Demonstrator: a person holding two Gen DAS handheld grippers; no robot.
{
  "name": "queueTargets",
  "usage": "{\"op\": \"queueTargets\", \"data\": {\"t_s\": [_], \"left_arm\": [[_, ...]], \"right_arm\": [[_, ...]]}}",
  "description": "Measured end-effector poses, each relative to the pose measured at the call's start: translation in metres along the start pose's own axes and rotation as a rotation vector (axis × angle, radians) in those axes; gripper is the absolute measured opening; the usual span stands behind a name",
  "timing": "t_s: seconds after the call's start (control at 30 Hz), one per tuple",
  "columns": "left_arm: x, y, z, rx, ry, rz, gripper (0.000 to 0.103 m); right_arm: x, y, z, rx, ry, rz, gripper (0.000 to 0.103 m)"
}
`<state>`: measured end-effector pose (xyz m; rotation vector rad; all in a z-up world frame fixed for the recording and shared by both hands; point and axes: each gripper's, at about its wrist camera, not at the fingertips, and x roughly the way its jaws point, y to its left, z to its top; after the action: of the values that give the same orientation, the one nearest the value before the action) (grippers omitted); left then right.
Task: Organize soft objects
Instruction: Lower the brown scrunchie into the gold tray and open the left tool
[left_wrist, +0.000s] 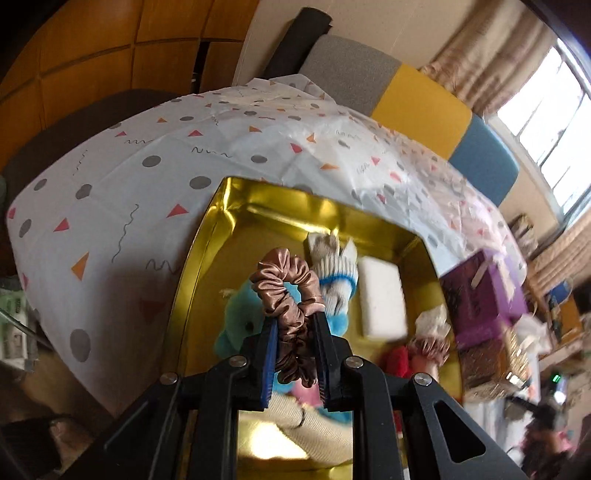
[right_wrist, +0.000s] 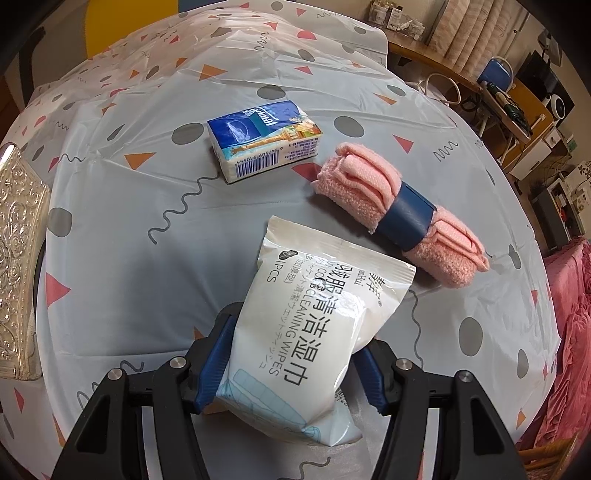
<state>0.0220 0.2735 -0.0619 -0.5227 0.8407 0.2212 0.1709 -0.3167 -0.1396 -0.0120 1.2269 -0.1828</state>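
Observation:
In the left wrist view my left gripper (left_wrist: 295, 332) is shut on a brown satin scrunchie (left_wrist: 286, 284), held above a gold metal tray (left_wrist: 207, 266). In the tray lie a blue plush toy (left_wrist: 236, 325), a knit glove with a blue cuff (left_wrist: 334, 273), a white sponge (left_wrist: 382, 299), a red soft item (left_wrist: 397, 360) and a second pinkish scrunchie (left_wrist: 430, 345). In the right wrist view my right gripper (right_wrist: 291, 365) is shut on a white wet-wipes pack (right_wrist: 314, 317) resting on the table. Beyond it lie a rolled pink towel with a blue band (right_wrist: 402, 214) and a blue tissue pack (right_wrist: 264, 138).
The table wears a white cloth with triangles and dots (right_wrist: 147, 206). A silver embossed box (right_wrist: 18, 266) stands at the left edge of the right wrist view. A purple box (left_wrist: 484, 295) sits right of the tray. A multicoloured chair back (left_wrist: 417, 99) stands behind the table.

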Motion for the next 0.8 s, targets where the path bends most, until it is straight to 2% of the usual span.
{"op": "queueTargets", "data": {"t_s": [0.17, 0.3, 0.43, 0.53, 0.7, 0.8], "left_arm": [[0.004, -0.003, 0.025, -0.056, 0.003, -0.103, 0.019], [0.026, -0.014, 0.043, -0.055, 0.011, -0.097, 0.027], [0.060, -0.018, 0.049, -0.058, 0.071, -0.052, 0.032], [0.068, -0.017, 0.046, -0.057, 0.075, -0.010, 0.035], [0.046, -0.024, 0.029, 0.064, -0.025, 0.124, 0.040], [0.030, -0.028, 0.016, 0.122, -0.069, 0.159, 0.041]], "right_arm": [[0.000, 0.001, 0.000, -0.003, -0.002, -0.004, 0.062], [0.000, 0.001, 0.000, -0.005, -0.003, -0.006, 0.062], [-0.001, 0.002, -0.001, -0.004, -0.003, -0.006, 0.063], [-0.001, 0.001, -0.001, -0.004, -0.003, -0.005, 0.062], [0.000, 0.001, 0.000, -0.004, 0.000, -0.002, 0.062], [-0.001, 0.003, 0.000, -0.013, -0.003, -0.011, 0.062]]}}
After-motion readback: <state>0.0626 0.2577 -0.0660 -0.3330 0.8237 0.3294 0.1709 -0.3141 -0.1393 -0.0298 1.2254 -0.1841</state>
